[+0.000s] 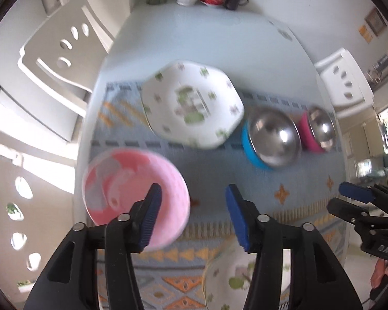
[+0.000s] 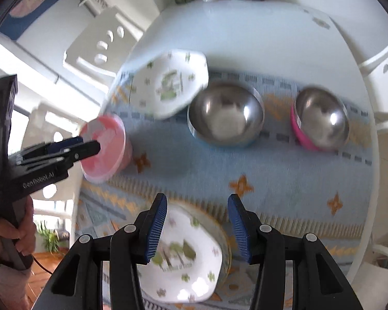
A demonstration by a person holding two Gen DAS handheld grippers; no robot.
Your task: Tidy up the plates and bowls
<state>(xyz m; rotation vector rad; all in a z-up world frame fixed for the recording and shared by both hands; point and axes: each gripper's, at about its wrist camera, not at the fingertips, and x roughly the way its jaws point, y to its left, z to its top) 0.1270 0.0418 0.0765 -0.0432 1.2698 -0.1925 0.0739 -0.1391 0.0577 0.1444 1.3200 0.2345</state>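
Steel bowls — one blue-sided (image 2: 225, 116), one magenta-sided (image 2: 320, 118) — sit beside a floral plate (image 1: 191, 106); the pink bowl (image 1: 134, 201) and a nearer floral plate (image 2: 183, 255) lie closer. Both the left gripper (image 1: 192, 217) and right gripper (image 2: 196, 230) hang spread and empty. Glazed rims could slip from the pads and chip — likelier given blurred motion. Patterned blue mat (image 2: 284, 175), white table (image 1: 194, 33), white chairs.

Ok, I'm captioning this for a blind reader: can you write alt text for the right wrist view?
The right tongs hang open above a white patterned plate on a blue woven mat. Farther back sit a second patterned plate, a pink bowl and two steel bowls, one blue-sided, one pink-sided. The left tongs reach in by the pink bowl.
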